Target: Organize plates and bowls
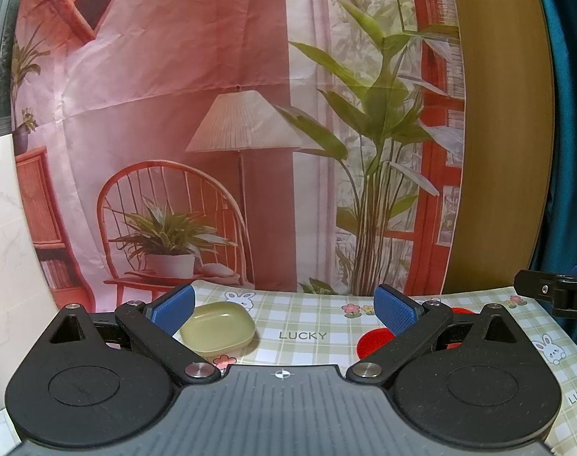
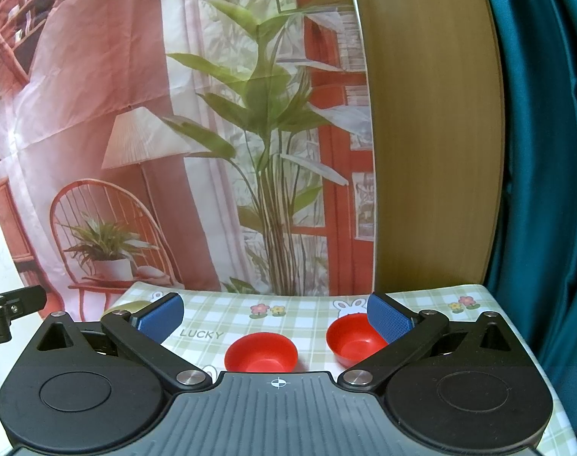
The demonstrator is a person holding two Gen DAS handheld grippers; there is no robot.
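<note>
Checked tablecloth [image 1: 307, 326]: yellow dish [image 1: 218, 327] left, red bowls [image 2: 261, 351] right.

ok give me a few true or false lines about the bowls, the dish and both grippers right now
1. Two red bowls sit on the checked tablecloth. True: one red bowl in the middle, another red bowl to its right.
2. The red bowls are stacked. False: they sit side by side, apart.
3. The left gripper is shut on the yellow-green dish. False: it is open and holds nothing; the dish lies on the cloth by one finger.
4. The right gripper is open. True.
5. The dish is round. False: it is a rounded rectangle.
</note>
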